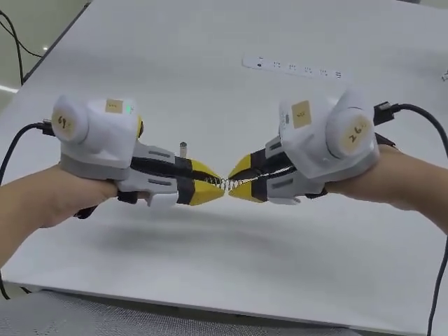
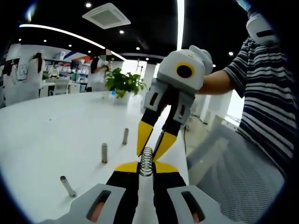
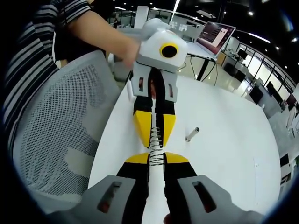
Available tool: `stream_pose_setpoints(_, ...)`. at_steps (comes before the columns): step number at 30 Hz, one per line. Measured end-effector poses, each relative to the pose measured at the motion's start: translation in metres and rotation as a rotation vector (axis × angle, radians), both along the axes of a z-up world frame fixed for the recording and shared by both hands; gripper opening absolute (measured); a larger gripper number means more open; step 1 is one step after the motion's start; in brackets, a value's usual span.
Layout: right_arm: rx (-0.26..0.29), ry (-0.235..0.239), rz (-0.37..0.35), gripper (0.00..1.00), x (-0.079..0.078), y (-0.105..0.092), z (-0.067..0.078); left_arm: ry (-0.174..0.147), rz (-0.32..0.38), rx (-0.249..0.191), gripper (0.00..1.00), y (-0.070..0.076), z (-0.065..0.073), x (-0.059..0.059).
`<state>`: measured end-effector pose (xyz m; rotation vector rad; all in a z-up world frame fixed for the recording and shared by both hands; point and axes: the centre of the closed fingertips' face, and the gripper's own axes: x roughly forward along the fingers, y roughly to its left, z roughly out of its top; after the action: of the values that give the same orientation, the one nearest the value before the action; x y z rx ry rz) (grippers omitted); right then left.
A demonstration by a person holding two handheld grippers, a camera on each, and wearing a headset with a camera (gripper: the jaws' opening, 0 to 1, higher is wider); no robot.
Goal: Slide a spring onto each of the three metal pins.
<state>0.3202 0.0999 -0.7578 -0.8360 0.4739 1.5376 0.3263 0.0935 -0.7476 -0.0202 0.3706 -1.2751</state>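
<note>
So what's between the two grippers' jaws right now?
A spring joins left gripper and right gripper, an end in each one's jaws; see the head view.

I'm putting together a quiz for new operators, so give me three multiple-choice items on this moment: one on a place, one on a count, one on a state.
1. Where does the long white power strip lie?
A. On the far part of the white table
B. At the table's near edge
C. On a chair

2. How many short grey metal pins are on the table in the left gripper view?
A. One
B. Three
C. Five

3. What state is the small coiled metal spring in?
A. Lying loose on the table
B. Threaded on a pin
C. Gripped at both ends, between the left claw and the right claw

Answers: A, the head view shows it far up the table. B, three pins can be counted there. C, both claws pinch the spring in the air.
</note>
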Motion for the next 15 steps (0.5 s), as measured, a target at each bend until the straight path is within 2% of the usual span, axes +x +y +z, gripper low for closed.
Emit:
stream_pose_setpoints(5, -0.021, -0.004, -0.012, 0.13, 0.003, -0.007, -0.004, 0.001, 0.011, -0.001, 0.02, 0.003, 0.001, 0.002)
stream_pose_setpoints(7, -0.023, -0.002, -0.015, 0.12, 0.003, -0.010, -0.006, 0.006, 0.009, 0.000, 0.02, 0.005, 0.001, 0.001)
stream_pose_setpoints(15, -0.001, 0.008, -0.015, 0.12, 0.003, -0.007, -0.004, 0.013, 0.002, 0.007, 0.02, 0.005, 0.000, -0.002)
